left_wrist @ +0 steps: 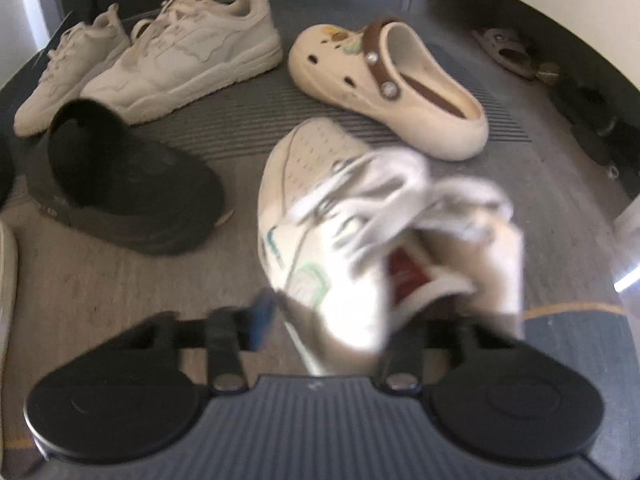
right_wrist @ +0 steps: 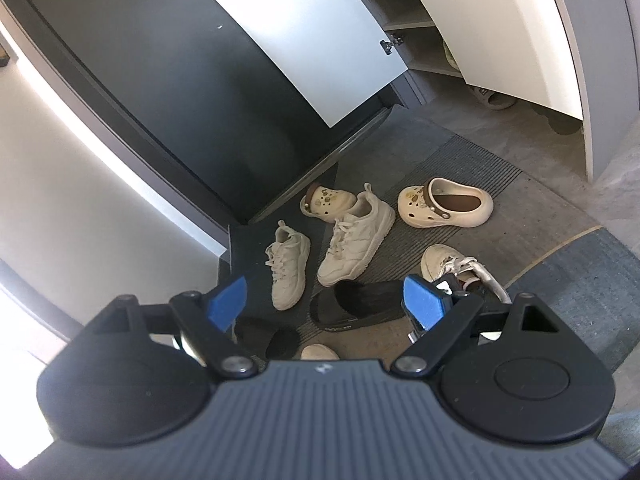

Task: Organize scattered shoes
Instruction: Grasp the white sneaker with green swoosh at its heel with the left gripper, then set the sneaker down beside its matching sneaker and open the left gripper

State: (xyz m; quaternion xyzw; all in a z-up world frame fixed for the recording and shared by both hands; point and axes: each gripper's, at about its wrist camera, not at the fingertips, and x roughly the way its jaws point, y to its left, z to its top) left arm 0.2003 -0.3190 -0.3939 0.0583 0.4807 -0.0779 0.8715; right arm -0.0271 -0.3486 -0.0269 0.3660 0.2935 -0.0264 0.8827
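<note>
On the grey ribbed doormat (left_wrist: 256, 120), left gripper (left_wrist: 328, 320) clamped on heel collar of white laced sneaker with green trim (left_wrist: 316, 216), right gripper (right_wrist: 324, 300) wide, empty; risk: thin collar grip slips, shoe drops onto black slipper (left_wrist: 132, 192).

Cream clog (left_wrist: 384, 84) with brown strap, black slipper (left_wrist: 132, 192), grey ribbed mat (left_wrist: 256, 120).

Ribbed mat (right_wrist: 460, 168) on floor: sneakers (right_wrist: 356, 236) (clogs (right_wrist: 444, 202) too).
</note>
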